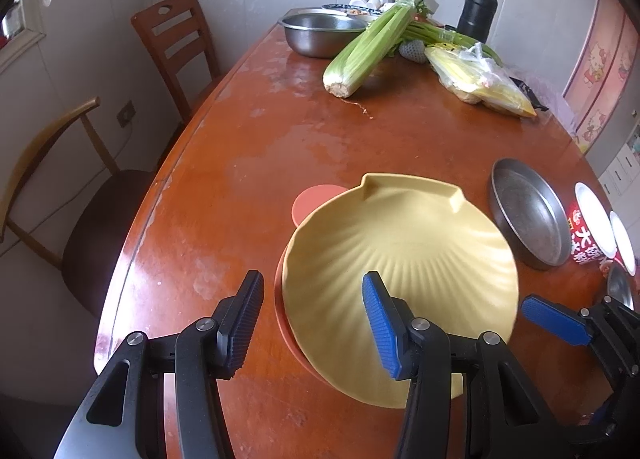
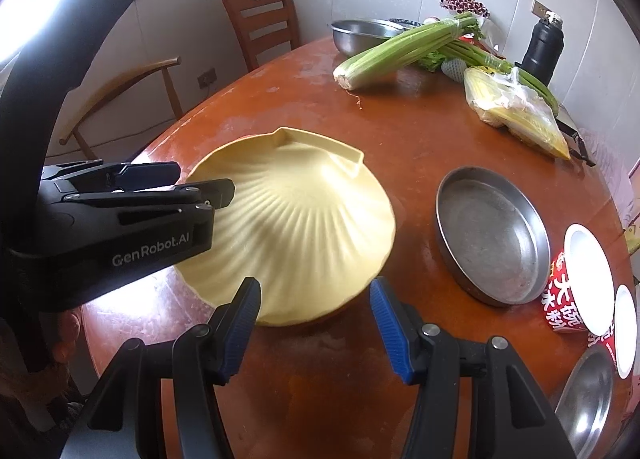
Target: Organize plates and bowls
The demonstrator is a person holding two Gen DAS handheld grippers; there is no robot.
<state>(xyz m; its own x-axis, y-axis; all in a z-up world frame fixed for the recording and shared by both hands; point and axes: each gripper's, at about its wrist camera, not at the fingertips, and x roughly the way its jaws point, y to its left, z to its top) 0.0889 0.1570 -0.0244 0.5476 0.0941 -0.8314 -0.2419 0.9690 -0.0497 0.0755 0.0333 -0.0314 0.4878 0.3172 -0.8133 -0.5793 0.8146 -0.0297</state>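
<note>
Daylight pours in from a blown-out window at the upper left of the right wrist view, laying pale glare on the glossy reddish-brown wooden counter point(image 2: 400, 147). Both views are sharp in the middle (fisheye bends the edges, and the corners go black).

Open lane: bare tabletop point(image 1: 248, 163) left of and beyond the yellow shell plate point(image 1: 400, 259), clear up to the celery point(image 1: 368, 51). Far end is blocked: steel bowl point(image 1: 324, 33), celery, bagged corn point(image 1: 480, 83), black flask point(image 1: 478, 11). Right side is tight: steel pan point(image 2: 492, 235) sits near the plate with only a narrow strip of wood between them, red noodle cups point(image 2: 576, 287) just beyond it, and another steel dish point(image 2: 588, 399) at the near right edge. Left claw point(image 2: 200, 183) hangs over the plate's left rim. Near strip in front of the plate is free, with the right claw point(image 2: 316, 323) above it.
</note>
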